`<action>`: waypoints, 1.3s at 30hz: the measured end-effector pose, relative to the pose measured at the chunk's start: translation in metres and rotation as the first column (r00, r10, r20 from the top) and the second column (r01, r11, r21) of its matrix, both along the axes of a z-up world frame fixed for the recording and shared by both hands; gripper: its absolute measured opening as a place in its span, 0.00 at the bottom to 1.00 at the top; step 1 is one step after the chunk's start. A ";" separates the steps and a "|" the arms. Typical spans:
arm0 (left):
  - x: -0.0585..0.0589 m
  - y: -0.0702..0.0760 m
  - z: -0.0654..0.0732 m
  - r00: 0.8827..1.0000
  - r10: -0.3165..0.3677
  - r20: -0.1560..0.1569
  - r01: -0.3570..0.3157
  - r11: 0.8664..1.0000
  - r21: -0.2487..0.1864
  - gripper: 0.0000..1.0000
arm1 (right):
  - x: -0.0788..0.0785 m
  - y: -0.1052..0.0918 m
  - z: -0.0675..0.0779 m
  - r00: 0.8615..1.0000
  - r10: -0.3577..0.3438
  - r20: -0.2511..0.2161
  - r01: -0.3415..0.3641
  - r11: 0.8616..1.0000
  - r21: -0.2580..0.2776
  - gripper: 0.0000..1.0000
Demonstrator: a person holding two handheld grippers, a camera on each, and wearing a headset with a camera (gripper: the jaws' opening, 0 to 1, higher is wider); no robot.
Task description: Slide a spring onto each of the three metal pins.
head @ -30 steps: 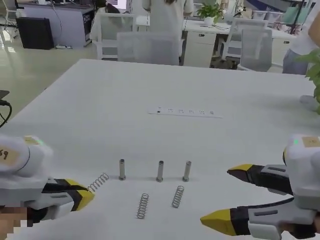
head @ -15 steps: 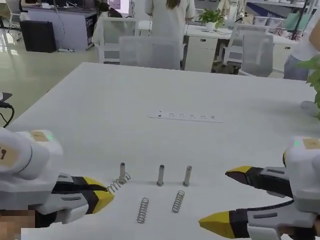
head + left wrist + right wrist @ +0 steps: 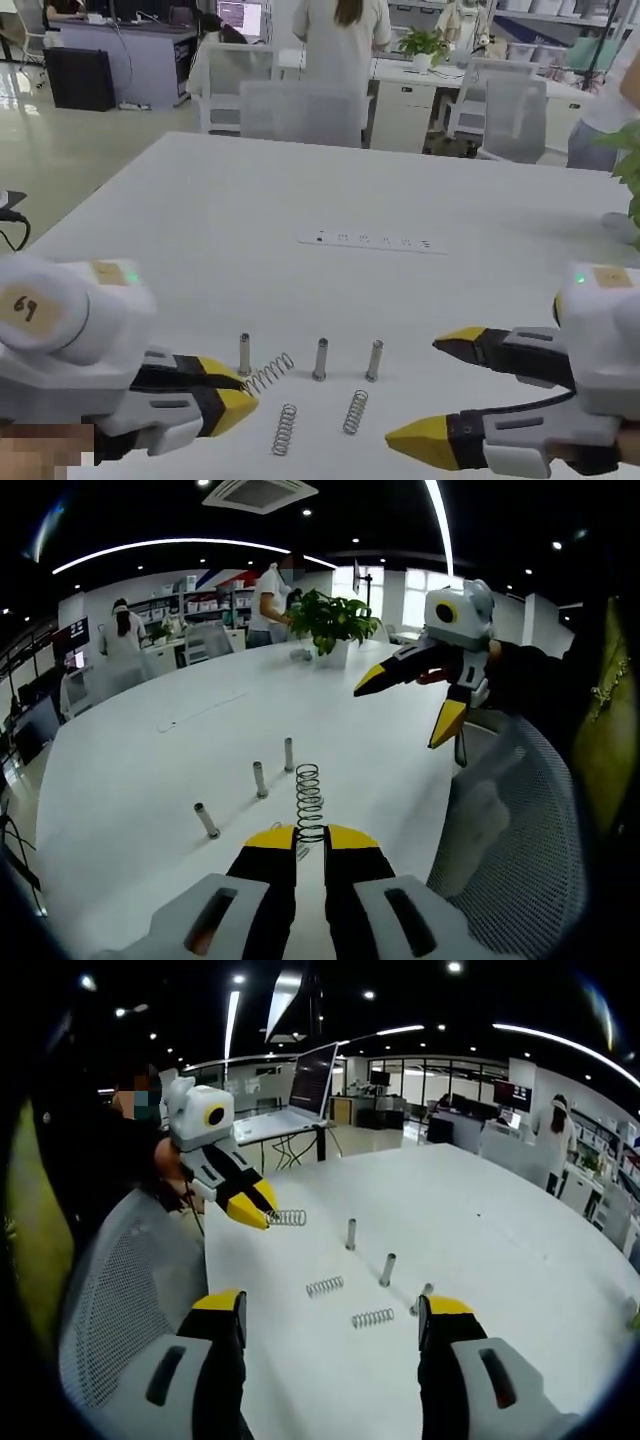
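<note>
3 metal pins [image 3: 320,358] stand upright on the table [image 3: 180,230]. Fingers of the left gripper [image 3: 245,393] clamp 1 spring [image 3: 268,373] near the leftmost pin [image 3: 244,354]; 2 loose springs [image 3: 284,429] lie in front. Fingers of the right gripper [image 3: 415,390] are wide apart.

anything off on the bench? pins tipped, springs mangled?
Nothing stands out. Three pins stand upright in a row; two springs lie flat before them, looking intact. Left claw holds the third spring by the leftmost pin; right claw hangs open.
</note>
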State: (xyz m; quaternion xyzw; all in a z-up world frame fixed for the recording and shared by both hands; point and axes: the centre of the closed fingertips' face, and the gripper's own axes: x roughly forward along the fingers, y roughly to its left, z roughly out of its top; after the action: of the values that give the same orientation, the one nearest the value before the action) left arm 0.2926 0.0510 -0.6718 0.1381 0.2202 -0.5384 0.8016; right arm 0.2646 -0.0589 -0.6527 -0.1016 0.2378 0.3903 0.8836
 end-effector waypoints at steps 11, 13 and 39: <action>-0.011 -0.014 0.005 0.997 -0.078 0.020 0.078 0.997 0.000 0.02 | 0.004 0.020 0.014 0.996 0.086 0.006 -0.086 0.996 0.018 0.61; -0.012 -0.017 0.005 0.996 -0.089 0.024 0.089 0.996 0.003 0.02 | 0.005 0.024 0.016 0.994 0.106 0.004 -0.106 0.994 0.027 0.57; -0.035 -0.037 0.021 0.969 -0.227 0.097 0.229 0.973 -0.010 0.02 | -0.004 0.056 0.016 0.960 0.273 -0.064 -0.267 0.959 0.097 0.26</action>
State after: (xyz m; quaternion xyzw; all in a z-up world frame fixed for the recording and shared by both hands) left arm 0.2577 0.0135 -0.6511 0.1795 0.1587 -0.6219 0.7455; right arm 0.2609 -0.0027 -0.6365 -0.0790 0.2381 0.5210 0.8158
